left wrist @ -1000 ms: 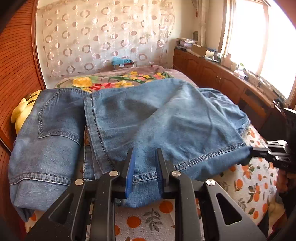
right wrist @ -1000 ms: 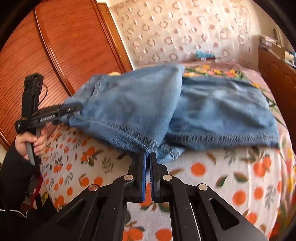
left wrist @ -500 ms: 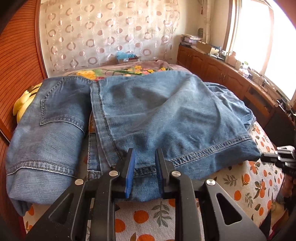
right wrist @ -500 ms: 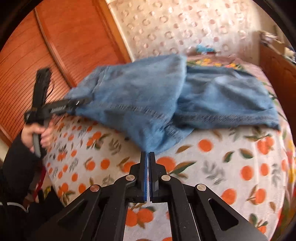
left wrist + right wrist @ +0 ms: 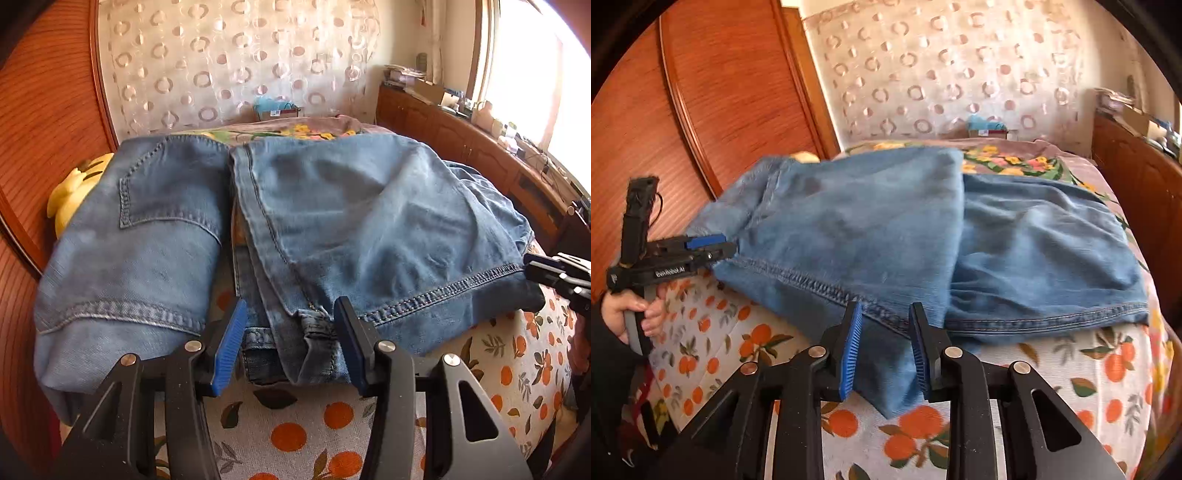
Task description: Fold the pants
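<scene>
Blue jeans lie folded on the orange-print bedsheet, with the back pocket part at left and the leg ends laid over at right. My left gripper is at the near hem. Its jaws are opening, with denim lying loose between the blue pads. In the right wrist view the jeans spread across the bed. My right gripper straddles the near hem corner, its jaws also opening and the pads off the cloth. The left gripper shows at the far hem corner, held by a hand. The right gripper shows at the frame's right edge.
A yellow plush cushion sits against the wooden panel on the left. A floral blanket lies beyond the jeans, and a small box stands at the curtain. Low wooden cabinets with clutter on top run under the window at right.
Both grippers have let go of the hem and their jaws stand wider. The jeans have settled flat on the bed. The right gripper drew back, then came forward over the corner.
</scene>
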{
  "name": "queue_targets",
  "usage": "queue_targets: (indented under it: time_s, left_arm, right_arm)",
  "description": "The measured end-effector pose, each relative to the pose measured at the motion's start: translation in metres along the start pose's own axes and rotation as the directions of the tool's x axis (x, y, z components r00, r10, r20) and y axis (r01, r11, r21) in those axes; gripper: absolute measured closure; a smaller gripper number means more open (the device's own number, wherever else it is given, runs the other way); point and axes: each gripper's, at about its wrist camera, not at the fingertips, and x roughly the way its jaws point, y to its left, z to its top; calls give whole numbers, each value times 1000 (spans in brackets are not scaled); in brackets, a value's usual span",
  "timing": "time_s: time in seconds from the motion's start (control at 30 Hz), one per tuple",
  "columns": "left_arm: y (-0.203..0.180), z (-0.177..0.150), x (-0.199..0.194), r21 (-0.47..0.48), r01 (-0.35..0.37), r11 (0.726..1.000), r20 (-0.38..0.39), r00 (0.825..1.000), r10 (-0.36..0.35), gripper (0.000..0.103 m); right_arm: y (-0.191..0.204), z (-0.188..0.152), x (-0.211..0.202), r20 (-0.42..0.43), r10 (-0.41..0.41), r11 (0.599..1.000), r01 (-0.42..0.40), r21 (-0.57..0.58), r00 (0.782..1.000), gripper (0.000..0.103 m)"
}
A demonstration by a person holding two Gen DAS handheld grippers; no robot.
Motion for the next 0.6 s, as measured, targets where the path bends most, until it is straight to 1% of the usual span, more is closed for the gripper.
queue_targets:
  time_s: [0.13,0.27,0.3,0.37,0.43,0.53,0.6]
  left_arm:
    - [-1,0,-4,7,5,1000,22,1000,-5,53]
    - [-4,3,-7,13,-12,1000,33,999,12,53]
    - [-5,5,-8,12,-14,1000,37,999,13,53]
    - [-10,8,-13,12,-5,1000,57,998,5,53]
    - [-15,11,-17,21,20,1000,75,997,-21,53]
    - [-29,15,-18,51,53,997,74,996,-57,53]
    - [-39,18,-17,73,60,996,72,995,-65,52]
  right_arm:
    - [3,-3,17,-41,-28,999,26,-29,999,70]
    - [-4,-1,16,-33,-8,1000,7,-1,999,69]
    - [-7,-1,11,-25,-5,1000,5,10,1000,69]
    - [-14,0,4,-11,-14,999,15,31,1000,66]
    - [-26,0,-7,7,-35,998,35,50,999,60]
    - [-48,-4,-29,32,-85,994,83,71,996,53]
    - [-65,-6,-38,33,-123,991,121,64,992,53]
